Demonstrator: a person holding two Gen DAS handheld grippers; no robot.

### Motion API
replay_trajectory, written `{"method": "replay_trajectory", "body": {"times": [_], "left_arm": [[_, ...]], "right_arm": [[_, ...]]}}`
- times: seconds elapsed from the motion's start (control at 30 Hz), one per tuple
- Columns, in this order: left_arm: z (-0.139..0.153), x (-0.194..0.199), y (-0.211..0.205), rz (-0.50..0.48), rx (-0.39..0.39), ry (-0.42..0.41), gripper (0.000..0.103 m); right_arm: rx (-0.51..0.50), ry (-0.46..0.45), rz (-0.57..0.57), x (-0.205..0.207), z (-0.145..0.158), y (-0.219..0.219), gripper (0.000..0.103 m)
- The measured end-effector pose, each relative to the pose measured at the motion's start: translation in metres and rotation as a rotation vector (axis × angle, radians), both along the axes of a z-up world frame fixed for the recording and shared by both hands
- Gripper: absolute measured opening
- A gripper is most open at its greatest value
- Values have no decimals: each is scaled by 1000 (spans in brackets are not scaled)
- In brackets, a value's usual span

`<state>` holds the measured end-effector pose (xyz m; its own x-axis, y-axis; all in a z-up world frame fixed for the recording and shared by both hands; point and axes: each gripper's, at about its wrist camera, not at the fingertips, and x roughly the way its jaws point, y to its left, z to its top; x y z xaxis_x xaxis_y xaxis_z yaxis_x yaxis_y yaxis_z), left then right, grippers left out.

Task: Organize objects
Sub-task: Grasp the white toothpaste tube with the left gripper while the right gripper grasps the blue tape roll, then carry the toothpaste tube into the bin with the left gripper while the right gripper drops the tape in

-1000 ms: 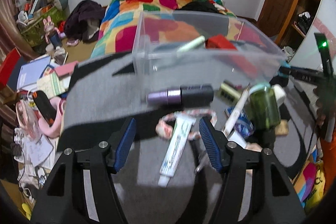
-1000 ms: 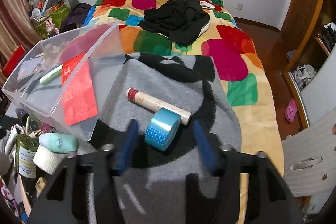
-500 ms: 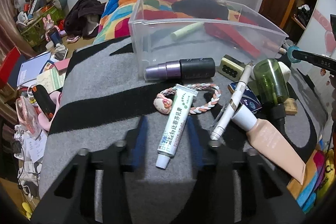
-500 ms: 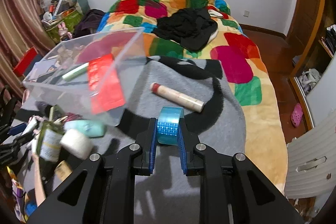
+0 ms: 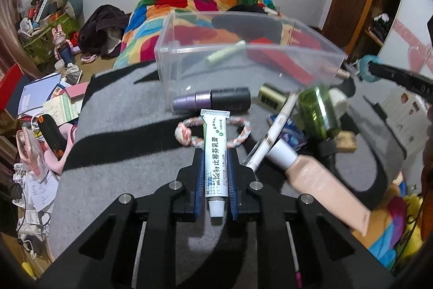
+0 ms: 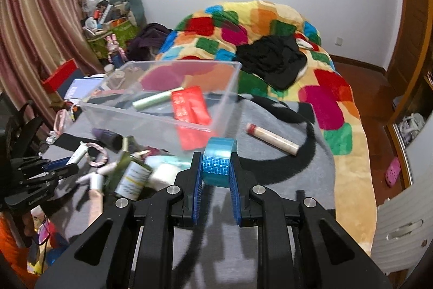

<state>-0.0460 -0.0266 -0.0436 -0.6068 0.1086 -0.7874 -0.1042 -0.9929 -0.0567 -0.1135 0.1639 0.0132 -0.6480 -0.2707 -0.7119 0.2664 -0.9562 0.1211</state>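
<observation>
My left gripper (image 5: 215,153) is shut on a white ointment tube (image 5: 214,153) and holds it above the grey mat (image 5: 121,126). My right gripper (image 6: 216,156) is shut on a blue tape roll (image 6: 218,164), lifted off the mat. A clear plastic bin (image 5: 243,64) stands ahead; it also shows in the right wrist view (image 6: 162,102). It holds a pale green stick (image 6: 157,99) and a red packet (image 6: 189,107). The right gripper with the tape shows at the far right of the left wrist view (image 5: 368,67).
On the mat lie a purple-black bottle (image 5: 211,100), a braided bracelet (image 5: 186,133), a green bottle (image 5: 318,113), a white pen (image 5: 273,134), a beige tube (image 5: 316,175) and a cream roll with a red end (image 6: 272,138). A colourful quilt (image 6: 270,26) lies behind. Floor clutter (image 5: 40,99) sits left.
My left gripper closed on the ointment tube and lifted it. My right gripper closed on the blue tape roll and raised it toward the bin.
</observation>
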Motion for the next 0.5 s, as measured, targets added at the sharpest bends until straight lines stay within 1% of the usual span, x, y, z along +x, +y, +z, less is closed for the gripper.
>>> {"method": "replay_trajectory", "body": {"times": [0.07,0.27,0.5], "left_arm": [[9,-2,0,-1,13,23,16],[35,-10,5,-4,12,100,16],[57,-25,3,15,12,163,16]], "right_arm": [[-13,14,11,3,5,-5,17],[-39,49,40,1,18,-19,17],[-53,53,58,-12,23,-34,17]]}}
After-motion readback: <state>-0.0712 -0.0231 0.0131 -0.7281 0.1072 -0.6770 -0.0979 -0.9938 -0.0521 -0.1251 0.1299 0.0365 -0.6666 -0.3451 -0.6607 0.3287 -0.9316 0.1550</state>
